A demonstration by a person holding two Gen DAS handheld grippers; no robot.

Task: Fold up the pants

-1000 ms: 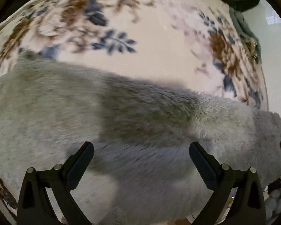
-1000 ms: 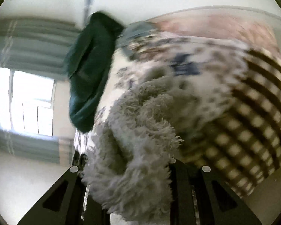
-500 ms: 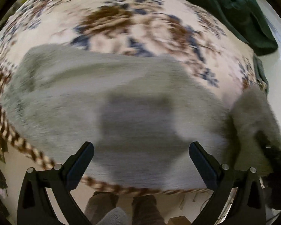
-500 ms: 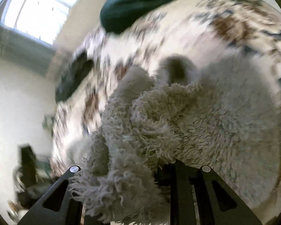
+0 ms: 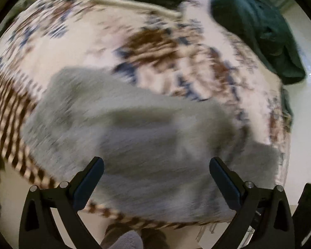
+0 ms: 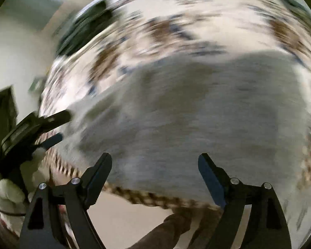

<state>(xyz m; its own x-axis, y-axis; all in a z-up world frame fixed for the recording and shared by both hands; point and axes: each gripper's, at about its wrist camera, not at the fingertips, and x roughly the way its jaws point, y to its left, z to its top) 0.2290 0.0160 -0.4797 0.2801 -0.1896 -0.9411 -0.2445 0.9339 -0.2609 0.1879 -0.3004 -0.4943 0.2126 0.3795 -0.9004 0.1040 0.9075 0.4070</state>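
Home bedroom: floral bedspread, strewn green clothes.

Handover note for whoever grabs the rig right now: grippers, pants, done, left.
Left gripper: open, empty, above the pants.
Right gripper: open, empty; a second ago it held a bunch of the fabric.
Grey fleece pants: lying flat on the floral blanket, near its checked edge.
Dark green garment: aside, untouched.
Done: one fold appears laid, though blur hides the layers.
Left: check the shape, fold again if needed.
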